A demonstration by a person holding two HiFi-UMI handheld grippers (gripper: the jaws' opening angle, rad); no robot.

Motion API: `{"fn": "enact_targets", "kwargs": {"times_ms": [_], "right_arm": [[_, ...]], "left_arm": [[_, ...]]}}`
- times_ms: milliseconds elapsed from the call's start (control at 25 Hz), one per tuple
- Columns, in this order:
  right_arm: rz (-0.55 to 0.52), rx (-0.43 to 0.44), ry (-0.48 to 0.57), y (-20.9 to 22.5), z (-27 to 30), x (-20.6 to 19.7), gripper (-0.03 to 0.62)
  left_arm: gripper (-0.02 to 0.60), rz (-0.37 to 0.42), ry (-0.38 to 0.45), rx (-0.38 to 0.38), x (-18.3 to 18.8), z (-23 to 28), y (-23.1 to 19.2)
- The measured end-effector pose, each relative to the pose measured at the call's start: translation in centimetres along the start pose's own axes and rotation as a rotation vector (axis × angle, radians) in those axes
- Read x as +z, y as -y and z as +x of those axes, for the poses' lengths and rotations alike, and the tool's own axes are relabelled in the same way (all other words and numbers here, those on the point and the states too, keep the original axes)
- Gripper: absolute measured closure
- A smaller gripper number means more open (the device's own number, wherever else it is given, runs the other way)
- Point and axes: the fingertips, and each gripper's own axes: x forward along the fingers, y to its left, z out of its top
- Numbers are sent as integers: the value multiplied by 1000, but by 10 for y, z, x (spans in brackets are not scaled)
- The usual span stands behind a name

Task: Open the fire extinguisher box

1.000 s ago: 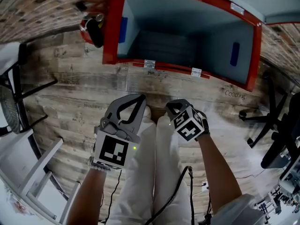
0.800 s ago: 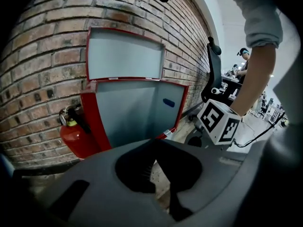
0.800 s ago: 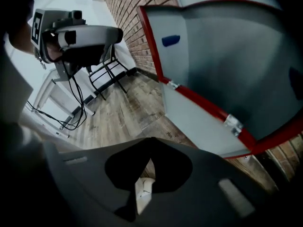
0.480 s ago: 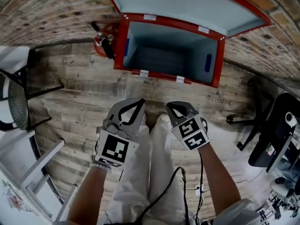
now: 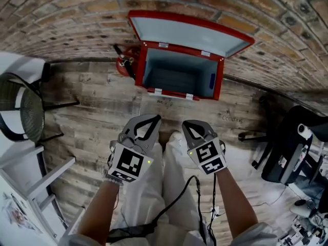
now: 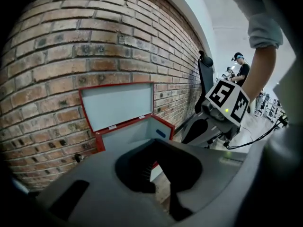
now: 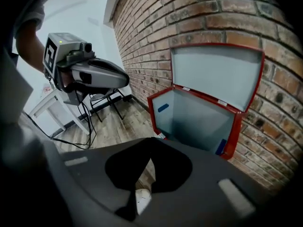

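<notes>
The left tool [image 5: 155,118] and the right tool [image 5: 185,123] both have their jaws together on nothing. They are held side by side over the person's white trousers [image 5: 159,188] in the lower middle of the head view. Both point towards the box but are well apart from it, which suits a job that looks done: nothing there needs a grip.

The fire extinguisher box [image 5: 171,92] stands on the wood floor [image 5: 92,106] in the upper middle of the frame, hard against the brick wall [image 5: 77,14]. Its lid [image 5: 189,35] is swung fully up and leans back on the bricks, so it stays open with no one holding it. The pale inside is shaded and looks empty, though I cannot be sure of the bottom. Two small white fittings on the front rim [image 5: 158,91] are probably the catches, now free.

Just left of the box a red extinguisher [image 5: 124,64] stands on the floor by the wall, within easy reach of the opening. Farther out, a mesh chair [image 5: 20,111] fills the left edge and a black office chair [image 5: 287,147] the right. A black cable [image 5: 174,209] trails down from the tools across the trousers.
</notes>
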Motion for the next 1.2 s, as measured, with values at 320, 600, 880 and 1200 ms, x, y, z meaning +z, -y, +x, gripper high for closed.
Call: {"fn": "enact_targets", "kwargs": {"times_ms": [320, 600, 880, 1200], "right_arm": [[1, -122, 98, -5, -76, 61, 589], [11, -215, 172, -8, -134, 109, 589], [-22, -296, 273, -6, -186, 165, 589], [-49, -346, 373, -9, -228, 212, 589]], "left_arm": [[581, 42, 57, 4, 56, -46, 1], [581, 89, 120, 18, 112, -83, -12], [581, 169, 191, 28, 166, -115, -14], [581, 216, 248, 92, 218, -156, -26]]}}
